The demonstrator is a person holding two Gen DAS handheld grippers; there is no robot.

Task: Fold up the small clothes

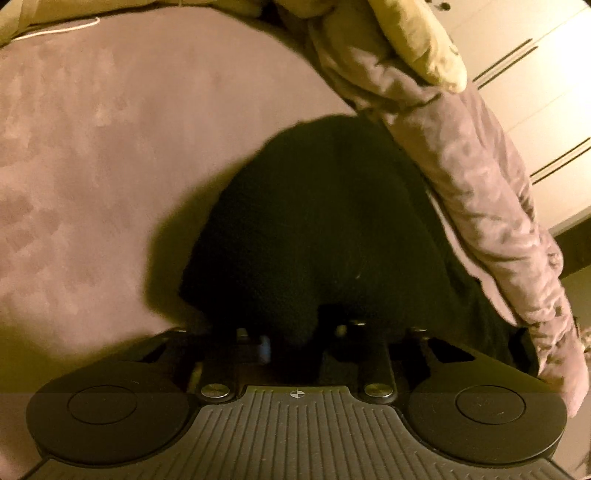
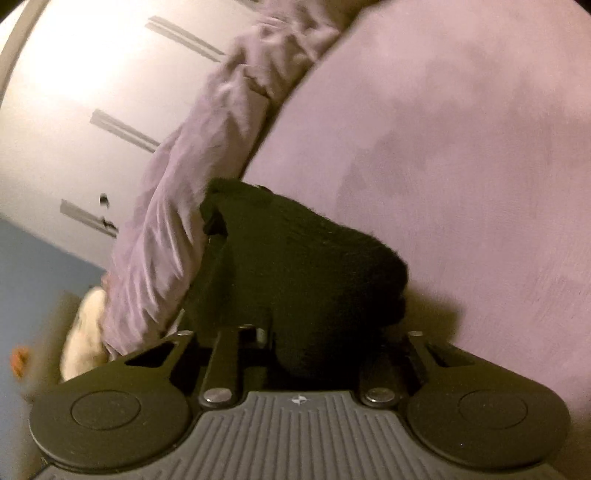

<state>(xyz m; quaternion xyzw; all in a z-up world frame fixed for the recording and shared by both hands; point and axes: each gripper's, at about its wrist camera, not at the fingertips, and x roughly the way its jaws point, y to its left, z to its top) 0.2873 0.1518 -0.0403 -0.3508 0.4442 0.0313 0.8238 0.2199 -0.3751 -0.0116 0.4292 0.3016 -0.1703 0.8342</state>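
Note:
A small black garment (image 1: 314, 229) lies bunched on the mauve bed cover (image 1: 110, 147), close to the bed's edge. In the left wrist view my left gripper (image 1: 295, 332) is drawn in on the garment's near edge, and the dark cloth hides the fingertips. The right wrist view shows the same black garment (image 2: 303, 266) rising as a fuzzy fold from my right gripper (image 2: 314, 332), whose jaws are pulled close with cloth between them. Both grippers are shut on the garment.
The cover's gathered side (image 1: 480, 203) hangs over the bed edge, also seen as a ruffled side (image 2: 177, 221). White wardrobe doors (image 1: 535, 92) stand beyond. A beige blanket (image 1: 417, 44) and white cable (image 1: 55, 29) lie at the far end. A pale fuzzy object (image 2: 85, 332) sits on the floor.

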